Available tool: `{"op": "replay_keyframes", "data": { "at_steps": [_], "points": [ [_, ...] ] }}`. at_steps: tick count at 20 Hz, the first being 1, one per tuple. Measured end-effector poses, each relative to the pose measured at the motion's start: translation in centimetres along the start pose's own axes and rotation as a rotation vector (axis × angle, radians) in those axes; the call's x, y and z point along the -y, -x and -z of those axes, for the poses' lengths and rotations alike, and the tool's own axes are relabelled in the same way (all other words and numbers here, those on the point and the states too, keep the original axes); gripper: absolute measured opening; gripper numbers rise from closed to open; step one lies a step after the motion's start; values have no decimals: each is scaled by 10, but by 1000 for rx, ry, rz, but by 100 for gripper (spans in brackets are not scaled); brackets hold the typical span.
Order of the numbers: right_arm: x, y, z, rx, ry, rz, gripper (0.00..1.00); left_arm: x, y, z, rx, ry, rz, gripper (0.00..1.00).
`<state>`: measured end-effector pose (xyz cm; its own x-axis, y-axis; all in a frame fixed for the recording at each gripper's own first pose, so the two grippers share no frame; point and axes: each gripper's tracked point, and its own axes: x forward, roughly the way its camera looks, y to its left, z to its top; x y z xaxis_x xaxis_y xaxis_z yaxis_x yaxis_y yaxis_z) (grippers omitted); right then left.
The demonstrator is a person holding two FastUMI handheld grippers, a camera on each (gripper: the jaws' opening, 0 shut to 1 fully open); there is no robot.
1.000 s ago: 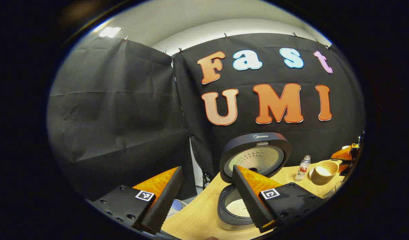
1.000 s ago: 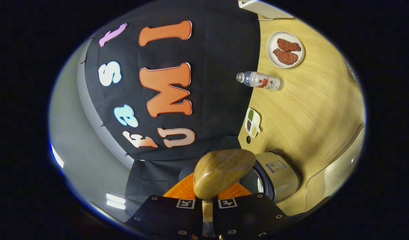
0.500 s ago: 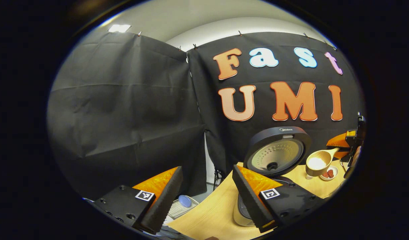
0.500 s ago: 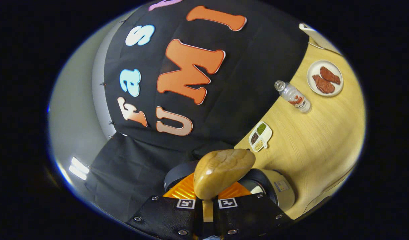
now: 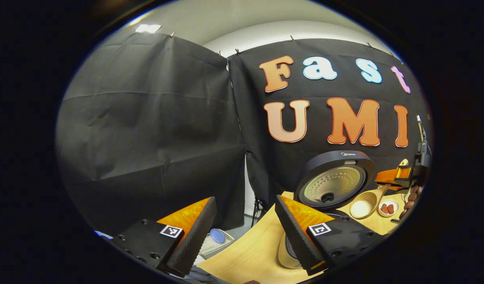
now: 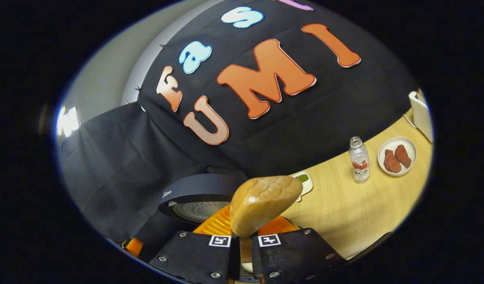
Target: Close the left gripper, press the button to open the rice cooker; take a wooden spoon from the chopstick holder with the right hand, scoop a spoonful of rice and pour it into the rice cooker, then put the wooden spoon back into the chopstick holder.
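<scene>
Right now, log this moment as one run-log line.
phase: carrying rice | rice cooker: lid open | right gripper: jaws shut on wooden spoon, rice in bowl | left gripper: jaws open, empty

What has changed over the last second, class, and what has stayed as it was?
The right gripper has rolled with the wooden spoon, so the table has swung from upright to nearly level. In the left gripper view the spoon has dropped lower, beside the rice cooker's raised lid. Unchanged: spoon stays clamped, lid open, left gripper open.
</scene>
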<state>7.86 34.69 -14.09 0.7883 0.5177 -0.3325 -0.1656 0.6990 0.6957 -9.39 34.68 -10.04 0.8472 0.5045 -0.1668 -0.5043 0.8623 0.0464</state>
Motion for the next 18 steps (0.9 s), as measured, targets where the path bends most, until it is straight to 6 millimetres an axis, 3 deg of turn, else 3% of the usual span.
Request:
{"op": "replay_keyframes", "data": {
  "at_steps": [4,12,18],
  "points": [
    [-22,-5,-3,36,135,-31,11,-4,-3,6,-11,-5,-5,100],
    [-33,-5,-2,64,280,-34,11,-20,-6,19,-30,12,-38,100],
    [-40,-2,7,106,427,-33,11,-20,-9,23,-35,6,-37,99]
  ]
}}
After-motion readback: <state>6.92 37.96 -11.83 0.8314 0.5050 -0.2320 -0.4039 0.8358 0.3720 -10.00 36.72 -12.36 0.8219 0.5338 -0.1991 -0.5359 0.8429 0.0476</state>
